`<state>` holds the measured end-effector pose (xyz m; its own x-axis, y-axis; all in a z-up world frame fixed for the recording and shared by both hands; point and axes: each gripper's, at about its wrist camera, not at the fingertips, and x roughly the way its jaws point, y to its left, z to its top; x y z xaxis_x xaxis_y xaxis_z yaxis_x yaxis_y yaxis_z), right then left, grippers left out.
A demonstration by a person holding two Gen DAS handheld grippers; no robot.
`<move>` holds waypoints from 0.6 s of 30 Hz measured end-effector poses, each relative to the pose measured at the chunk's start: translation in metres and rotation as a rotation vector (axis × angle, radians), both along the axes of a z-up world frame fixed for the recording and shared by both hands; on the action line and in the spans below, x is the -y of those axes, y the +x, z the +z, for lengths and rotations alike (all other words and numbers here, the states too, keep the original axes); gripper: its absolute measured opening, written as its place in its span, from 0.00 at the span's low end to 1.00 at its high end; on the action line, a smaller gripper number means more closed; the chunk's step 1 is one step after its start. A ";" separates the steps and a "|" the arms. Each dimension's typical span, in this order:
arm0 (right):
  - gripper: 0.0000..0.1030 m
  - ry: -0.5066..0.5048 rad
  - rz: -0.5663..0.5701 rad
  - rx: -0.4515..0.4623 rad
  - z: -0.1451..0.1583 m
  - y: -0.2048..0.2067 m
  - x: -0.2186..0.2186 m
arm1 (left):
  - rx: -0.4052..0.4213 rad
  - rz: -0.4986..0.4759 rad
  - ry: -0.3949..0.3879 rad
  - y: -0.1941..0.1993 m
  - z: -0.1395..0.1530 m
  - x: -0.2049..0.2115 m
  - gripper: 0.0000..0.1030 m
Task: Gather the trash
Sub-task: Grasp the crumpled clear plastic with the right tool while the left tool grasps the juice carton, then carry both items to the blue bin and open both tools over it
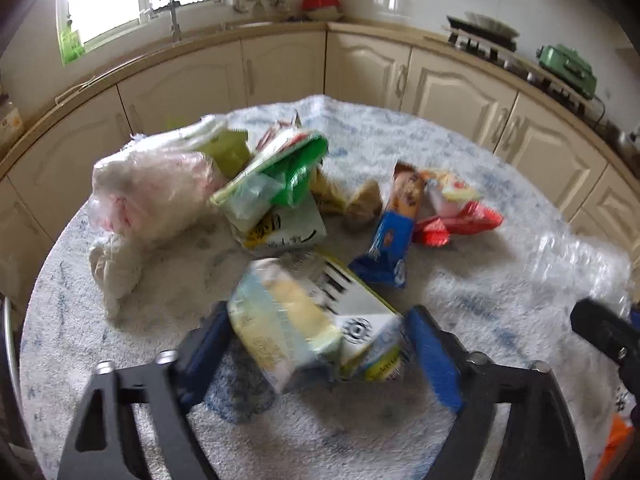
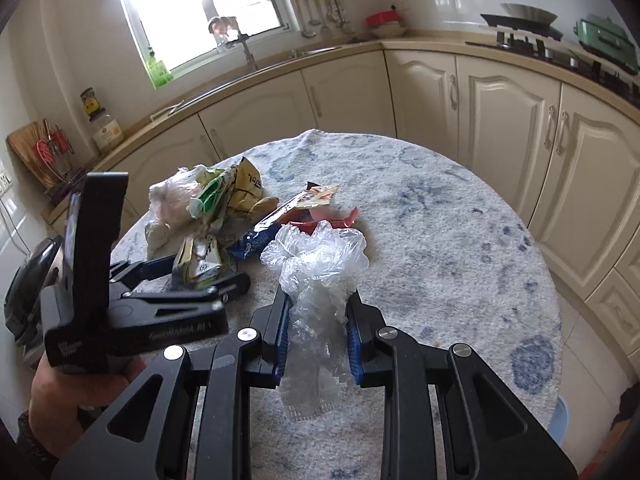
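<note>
My left gripper point(image 1: 316, 340) is shut on a crumpled yellow-and-white carton point(image 1: 312, 320), held just above the round table; it also shows in the right wrist view point(image 2: 198, 260). My right gripper point(image 2: 318, 320) is shut on a clear plastic bag point(image 2: 316, 272) that bulges above the fingers. More trash lies on the table beyond: a white plastic bag point(image 1: 152, 196), a green wrapper point(image 1: 280, 176), a blue-and-orange snack wrapper point(image 1: 396, 224) and a red wrapper point(image 1: 460, 216).
The table wears a white-and-blue fuzzy cloth point(image 2: 440, 240). Cream kitchen cabinets point(image 2: 500, 120) curve behind it, with a sink under the window and a stove at the right. The left gripper's body point(image 2: 100, 280) sits close to the left of my right gripper.
</note>
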<state>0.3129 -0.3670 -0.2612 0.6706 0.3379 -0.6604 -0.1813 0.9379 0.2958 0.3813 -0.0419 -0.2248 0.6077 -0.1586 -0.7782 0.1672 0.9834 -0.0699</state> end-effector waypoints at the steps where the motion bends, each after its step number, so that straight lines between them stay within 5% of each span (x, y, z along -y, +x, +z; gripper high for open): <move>1: 0.23 0.004 0.000 0.002 0.001 -0.002 0.001 | 0.003 -0.007 0.004 0.001 0.002 0.001 0.44; 3: 0.23 0.013 0.000 0.006 0.002 -0.006 0.004 | 0.004 -0.035 0.008 0.000 0.002 0.004 0.31; 7: 0.23 0.025 -0.004 0.015 0.005 -0.014 0.008 | 0.000 -0.065 -0.043 -0.006 0.000 0.003 0.22; 9: 0.23 0.029 -0.008 0.018 0.006 -0.018 0.010 | -0.005 -0.077 -0.107 -0.010 0.000 0.000 0.21; 18: 0.23 0.055 -0.049 0.046 0.019 -0.043 0.031 | 0.112 -0.098 -0.127 -0.054 0.022 0.005 0.20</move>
